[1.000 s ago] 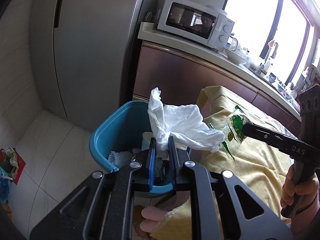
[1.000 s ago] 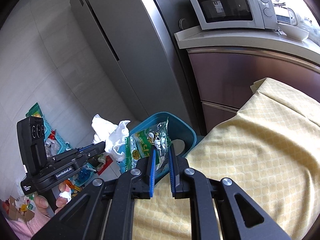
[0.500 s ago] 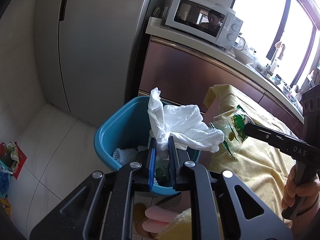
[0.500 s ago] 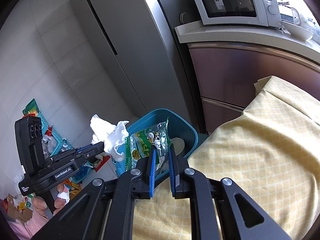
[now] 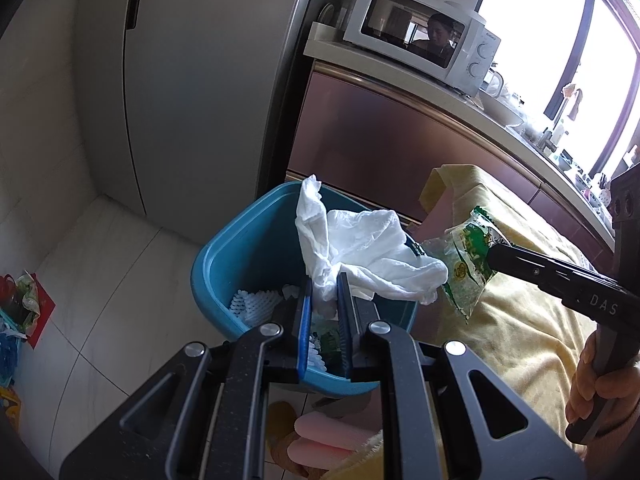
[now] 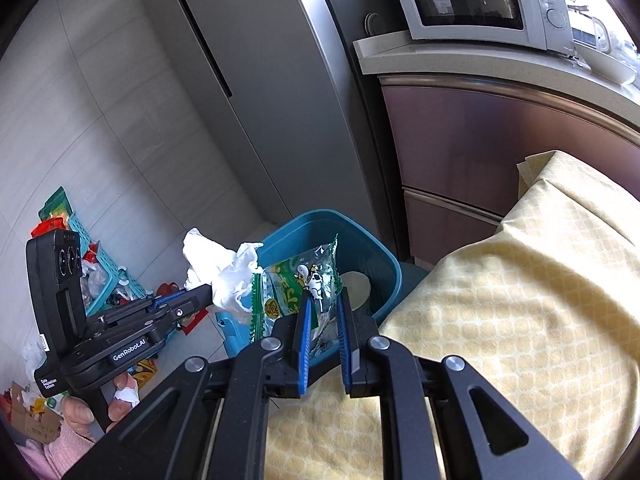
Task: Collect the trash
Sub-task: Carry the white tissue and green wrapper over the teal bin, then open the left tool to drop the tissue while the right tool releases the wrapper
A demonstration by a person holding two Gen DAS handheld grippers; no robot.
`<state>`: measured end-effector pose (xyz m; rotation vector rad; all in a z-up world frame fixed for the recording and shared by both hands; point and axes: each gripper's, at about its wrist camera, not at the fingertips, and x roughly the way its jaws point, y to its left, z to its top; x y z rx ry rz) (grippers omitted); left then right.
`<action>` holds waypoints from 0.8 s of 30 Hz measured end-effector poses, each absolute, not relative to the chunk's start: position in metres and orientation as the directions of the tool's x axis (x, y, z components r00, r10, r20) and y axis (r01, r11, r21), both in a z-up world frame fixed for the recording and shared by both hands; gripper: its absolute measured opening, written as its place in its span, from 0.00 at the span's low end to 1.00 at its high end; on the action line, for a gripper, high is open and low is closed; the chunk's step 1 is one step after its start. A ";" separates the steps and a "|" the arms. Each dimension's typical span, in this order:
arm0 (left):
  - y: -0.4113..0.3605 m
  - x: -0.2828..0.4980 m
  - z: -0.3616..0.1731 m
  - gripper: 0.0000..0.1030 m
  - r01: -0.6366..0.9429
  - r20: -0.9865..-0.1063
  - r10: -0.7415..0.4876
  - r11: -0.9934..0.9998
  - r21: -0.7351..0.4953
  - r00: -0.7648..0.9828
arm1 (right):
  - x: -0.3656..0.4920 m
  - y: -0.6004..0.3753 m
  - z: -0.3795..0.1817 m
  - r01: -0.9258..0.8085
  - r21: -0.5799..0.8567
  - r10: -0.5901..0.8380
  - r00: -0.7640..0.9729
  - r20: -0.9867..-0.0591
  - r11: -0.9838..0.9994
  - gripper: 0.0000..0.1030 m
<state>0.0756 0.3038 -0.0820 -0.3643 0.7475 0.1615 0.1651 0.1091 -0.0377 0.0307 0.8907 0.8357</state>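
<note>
My left gripper point(image 5: 325, 284) is shut on a crumpled white tissue point(image 5: 360, 248), held over the blue trash bin point(image 5: 248, 248). In the right wrist view the same tissue point(image 6: 218, 270) sticks out of the left gripper point(image 6: 208, 294) at the bin's left rim. My right gripper point(image 6: 322, 300) is shut on a green and clear snack wrapper point(image 6: 294, 292), which hangs above the bin point(image 6: 380, 264). From the left wrist view the wrapper point(image 5: 466, 258) shows at the tip of the right gripper point(image 5: 490, 254), beside the tissue. White foam netting point(image 5: 254, 306) lies in the bin.
A yellow cloth point(image 6: 520, 300) covers the table right of the bin. Behind stand a grey fridge point(image 5: 192, 80) and a brown cabinet point(image 5: 392, 136) with a white microwave point(image 5: 420, 52). A teal basket with clutter point(image 6: 100, 272) sits on the tiled floor at left.
Both grippers have sunk a little toward the bin with their loads; the bin looms larger and more centred in both views. Both grips are unchanged.
</note>
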 end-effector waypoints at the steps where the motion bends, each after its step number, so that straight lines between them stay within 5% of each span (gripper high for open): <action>1: 0.304 0.077 -0.084 0.12 -0.275 -0.692 0.017 0.924 -0.264 0.722 | 0.164 0.111 -0.038 -0.632 0.347 0.652 0.342 -0.677 0.692 0.11; 24: 0.313 0.102 -0.120 0.13 -0.334 -0.749 0.055 0.915 -0.227 0.660 | 0.180 0.158 -0.065 -0.640 0.267 0.554 0.300 -0.777 0.720 0.13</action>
